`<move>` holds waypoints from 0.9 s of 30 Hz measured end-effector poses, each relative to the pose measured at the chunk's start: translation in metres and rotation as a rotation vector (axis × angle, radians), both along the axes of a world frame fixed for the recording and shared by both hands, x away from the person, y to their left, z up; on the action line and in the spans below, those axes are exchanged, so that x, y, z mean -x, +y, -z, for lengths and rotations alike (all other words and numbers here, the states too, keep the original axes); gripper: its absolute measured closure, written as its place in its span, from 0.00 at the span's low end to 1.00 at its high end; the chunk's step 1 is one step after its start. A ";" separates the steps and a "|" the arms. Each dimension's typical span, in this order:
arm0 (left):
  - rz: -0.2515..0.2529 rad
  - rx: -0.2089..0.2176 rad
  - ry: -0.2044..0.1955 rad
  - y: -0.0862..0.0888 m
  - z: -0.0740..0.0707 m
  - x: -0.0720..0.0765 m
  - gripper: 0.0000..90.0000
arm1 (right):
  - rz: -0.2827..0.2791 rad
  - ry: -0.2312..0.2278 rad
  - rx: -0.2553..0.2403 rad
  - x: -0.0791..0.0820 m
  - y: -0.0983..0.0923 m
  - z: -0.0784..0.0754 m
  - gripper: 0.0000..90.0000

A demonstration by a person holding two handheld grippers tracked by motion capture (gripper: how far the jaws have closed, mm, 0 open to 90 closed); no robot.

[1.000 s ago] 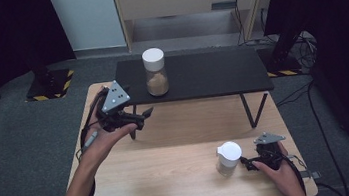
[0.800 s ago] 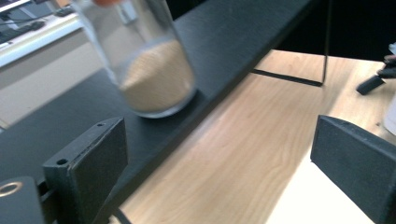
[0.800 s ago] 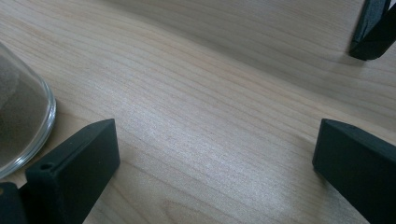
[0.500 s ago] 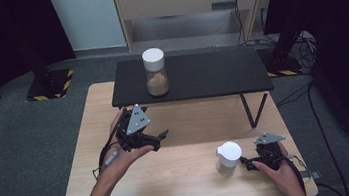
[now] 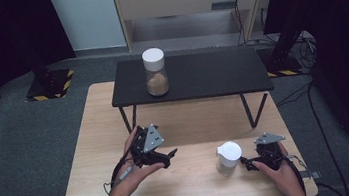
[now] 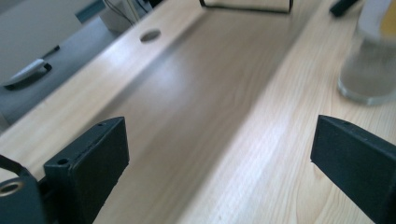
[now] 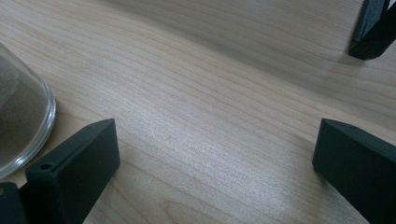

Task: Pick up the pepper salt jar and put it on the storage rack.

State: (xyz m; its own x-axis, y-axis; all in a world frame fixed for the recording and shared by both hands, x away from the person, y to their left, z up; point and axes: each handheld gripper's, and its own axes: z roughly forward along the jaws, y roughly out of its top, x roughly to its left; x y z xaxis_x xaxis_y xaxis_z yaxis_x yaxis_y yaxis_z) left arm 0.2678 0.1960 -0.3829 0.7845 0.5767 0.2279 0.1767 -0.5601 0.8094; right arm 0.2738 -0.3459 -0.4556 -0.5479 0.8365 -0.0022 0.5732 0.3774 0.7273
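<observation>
A glass jar with a white lid (image 5: 229,157) stands on the wooden table (image 5: 190,121) at the front right. Its glass base (image 7: 18,126) shows at the left of the right gripper view and as a blurred jar (image 6: 369,70) at the upper right of the left gripper view. My right gripper (image 5: 247,162) lies just right of this jar, open, with bare wood between its jaws (image 7: 215,158). My left gripper (image 5: 168,155) is held low over the table's front middle, pointing right toward the jar, open and holding nothing (image 6: 219,158). A second white-lidded jar (image 5: 155,72), part filled with brown powder, stands on the black shelf (image 5: 200,77).
The low black shelf spans the far half of the table on thin legs (image 5: 249,111). A round cable hole (image 6: 150,35) is in the wood. The left gripper's jaw tip (image 7: 373,28) shows at the top right of the right gripper view. Cables trail from both grippers.
My left gripper has moved from the shelf's left end toward me and to the right, and now sits lower, near the table's front middle. The right gripper and both jars have stayed put.
</observation>
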 end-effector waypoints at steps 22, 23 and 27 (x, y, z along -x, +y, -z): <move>-0.215 0.040 0.121 0.044 0.053 0.031 0.03 | 0.014 0.003 -0.001 0.002 0.002 0.000 0.02; -0.228 0.040 0.125 0.048 0.054 0.032 0.03 | 0.014 0.003 -0.002 0.002 0.002 0.000 0.02; -0.273 0.048 0.149 0.058 0.057 0.031 0.03 | 0.014 0.000 0.000 0.002 0.002 0.000 0.02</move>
